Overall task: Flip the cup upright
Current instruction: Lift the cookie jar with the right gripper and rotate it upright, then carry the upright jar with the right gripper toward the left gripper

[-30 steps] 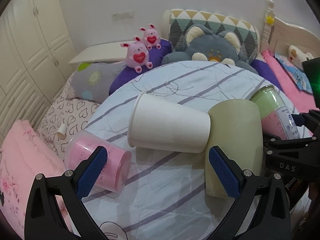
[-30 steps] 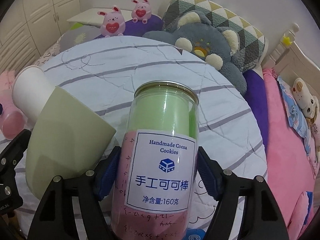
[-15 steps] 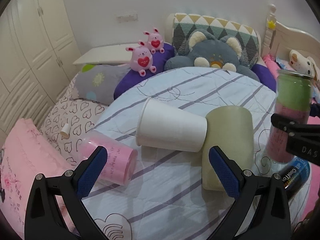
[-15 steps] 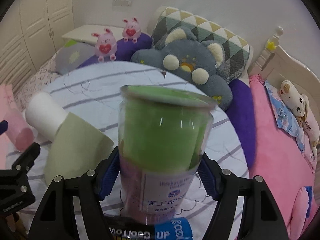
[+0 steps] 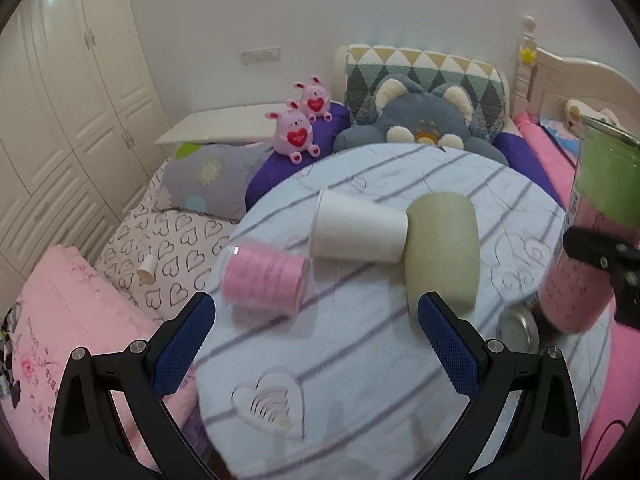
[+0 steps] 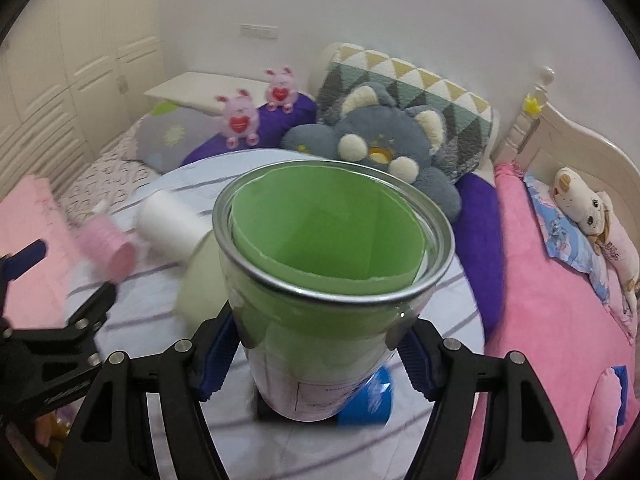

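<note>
My right gripper (image 6: 316, 344) is shut on a clear cookie jar (image 6: 332, 280) with a green and pink paper lining, held nearly upright with its open mouth up, above the round striped table (image 6: 160, 312). The jar also shows at the right edge of the left wrist view (image 5: 588, 240). My left gripper (image 5: 316, 336) is open and empty, above the table's near side. On the table lie a white paper cup (image 5: 358, 230), a pale green cup (image 5: 442, 252) and a pink-lined clear jar (image 5: 264, 276), all on their sides.
A blue can lies under the held jar (image 6: 368, 404), its metal end showing in the left wrist view (image 5: 516, 330). Beds with pillows, a grey plush cushion (image 5: 424, 124) and pink bunny toys (image 5: 296, 132) surround the table. A wardrobe (image 5: 72, 92) stands at the left.
The right gripper has tipped the cookie jar from lying flat to nearly upright and lifted it. The left gripper has drawn back from the cups and stayed open.
</note>
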